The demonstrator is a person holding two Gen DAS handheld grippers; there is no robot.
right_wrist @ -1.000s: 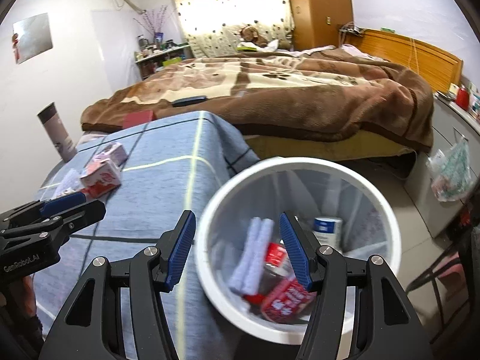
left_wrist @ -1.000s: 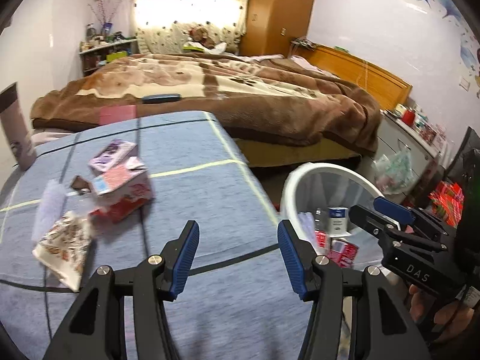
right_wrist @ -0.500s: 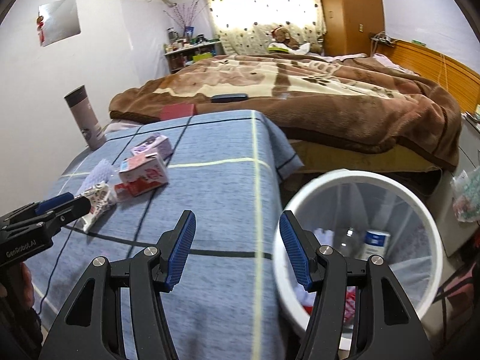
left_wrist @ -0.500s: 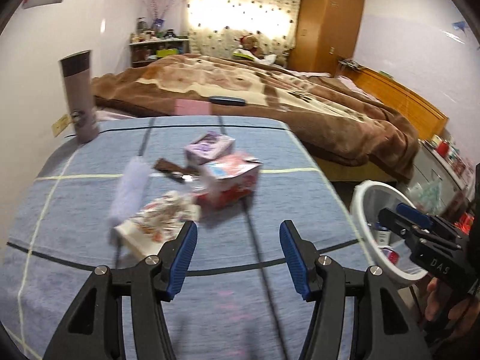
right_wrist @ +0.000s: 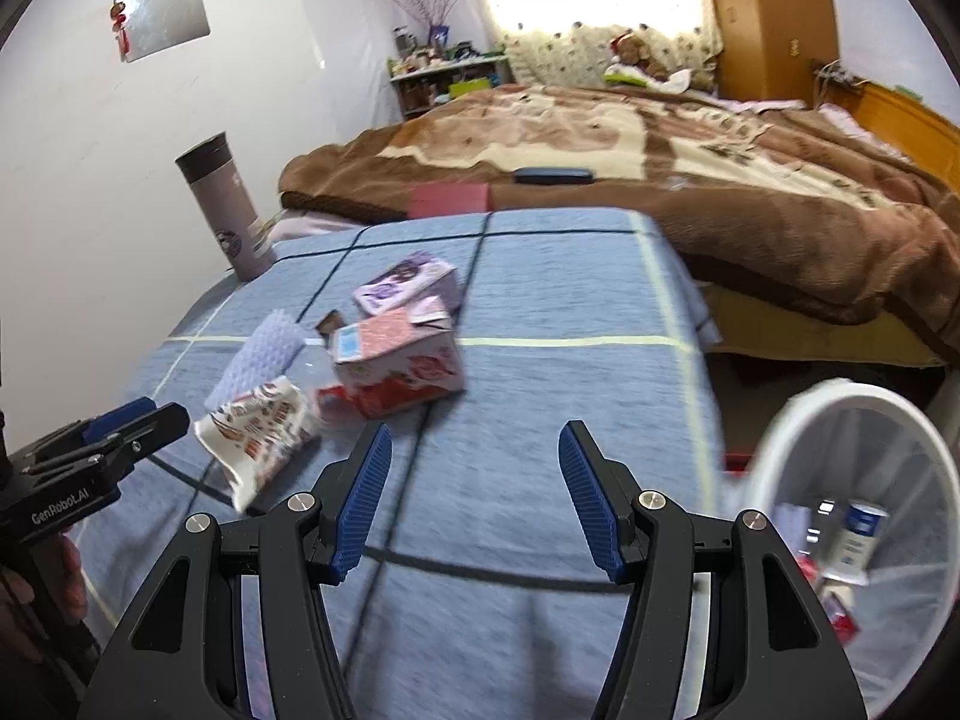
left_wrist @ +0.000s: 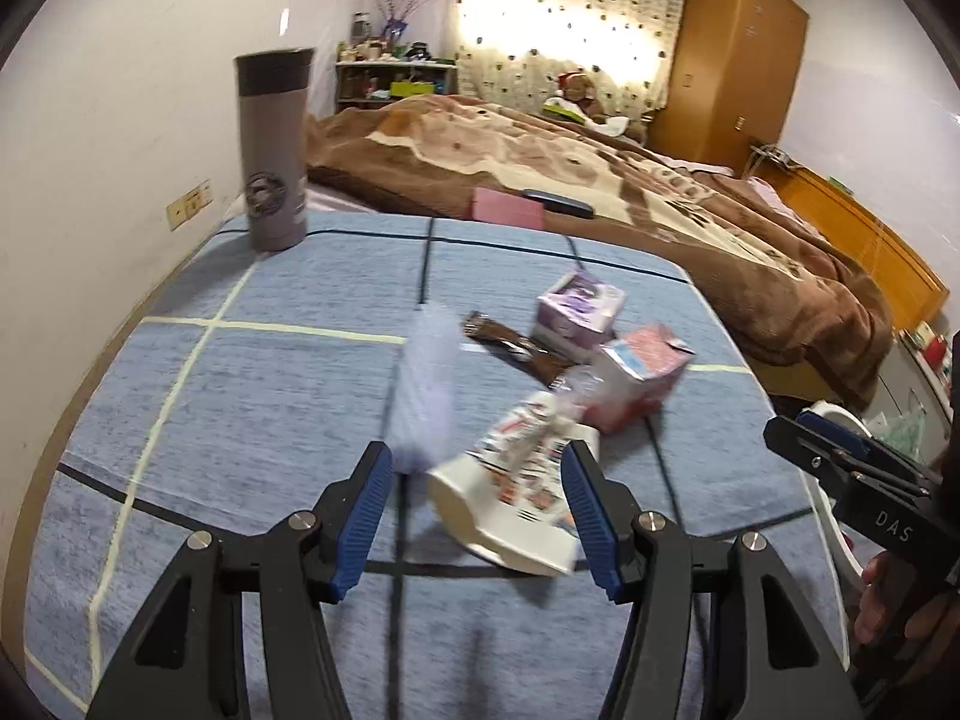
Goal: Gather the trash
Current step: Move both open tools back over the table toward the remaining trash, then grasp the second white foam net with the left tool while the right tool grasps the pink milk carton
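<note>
A pile of trash lies on the blue checked tablecloth (left_wrist: 270, 372): a printed white wrapper (left_wrist: 516, 492), a lavender textured sponge (left_wrist: 423, 384), a brown wrapper (left_wrist: 510, 348), a pink-red carton (left_wrist: 642, 378) and a purple box (left_wrist: 579, 312). My left gripper (left_wrist: 477, 516) is open, and the printed wrapper lies just ahead between its blue pads, untouched. My right gripper (right_wrist: 474, 498) is open and empty over bare cloth, right of the printed wrapper (right_wrist: 258, 426) and below the pink-red carton (right_wrist: 396, 360). A white mesh bin (right_wrist: 852, 480) holding trash stands at lower right.
A grey tumbler (left_wrist: 273, 150) stands at the table's far left corner by the wall. A bed with a brown blanket (left_wrist: 660, 192) lies beyond the table, with a pink book (left_wrist: 507, 207) and a dark phone (left_wrist: 558, 201) on it. The right gripper (left_wrist: 840, 456) shows at the left view's right edge.
Both grippers swung left, away from the bin and toward the trash pile. The printed wrapper now sits between the left fingers; the bin has slid to the right edge of the right view.
</note>
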